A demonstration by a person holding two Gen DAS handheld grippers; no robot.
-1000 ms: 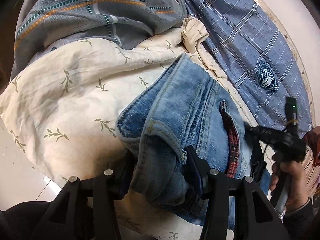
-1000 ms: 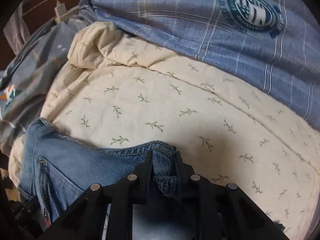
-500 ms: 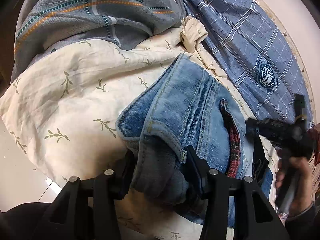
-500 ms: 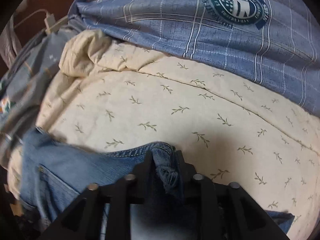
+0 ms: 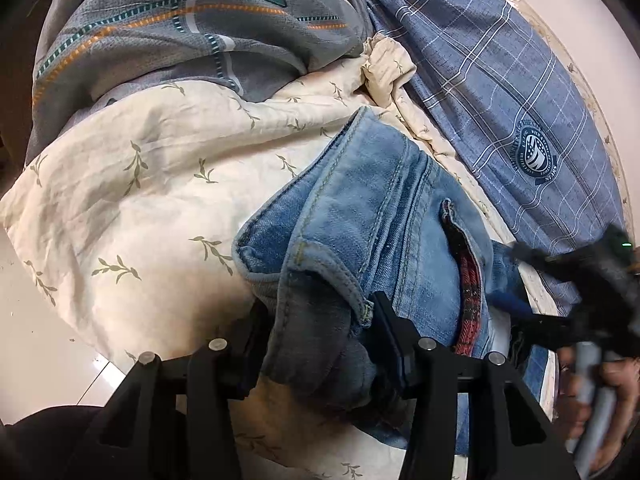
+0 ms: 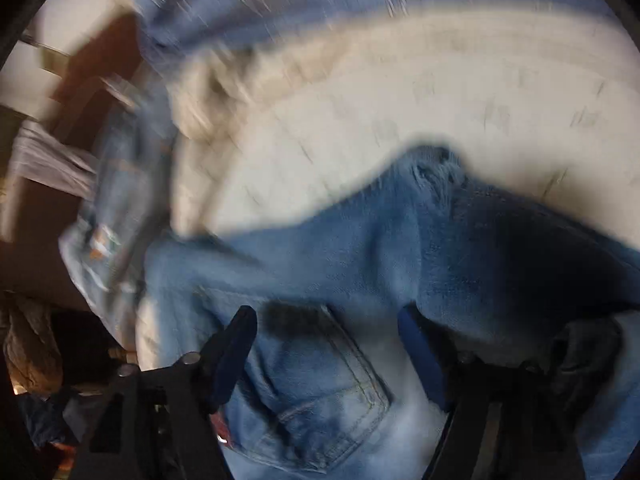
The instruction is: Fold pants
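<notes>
The blue jeans lie on the cream leaf-print quilt. My left gripper is shut on a bunched fold of the jeans' waistband. A pocket with red plaid lining shows beside it. In the blurred right wrist view, my right gripper is open, its jaws wide apart over the jeans, with a back pocket between them. The right gripper also shows in the left wrist view, held in a hand at the right edge.
A blue plaid cover with a round emblem lies at the right. A grey patterned blanket lies at the back. The quilt's edge hangs over a pale tiled floor at the left.
My right gripper has let go of the jeans' hem, opened wide and swung fast over the denim. My left gripper keeps its hold and has barely moved.
</notes>
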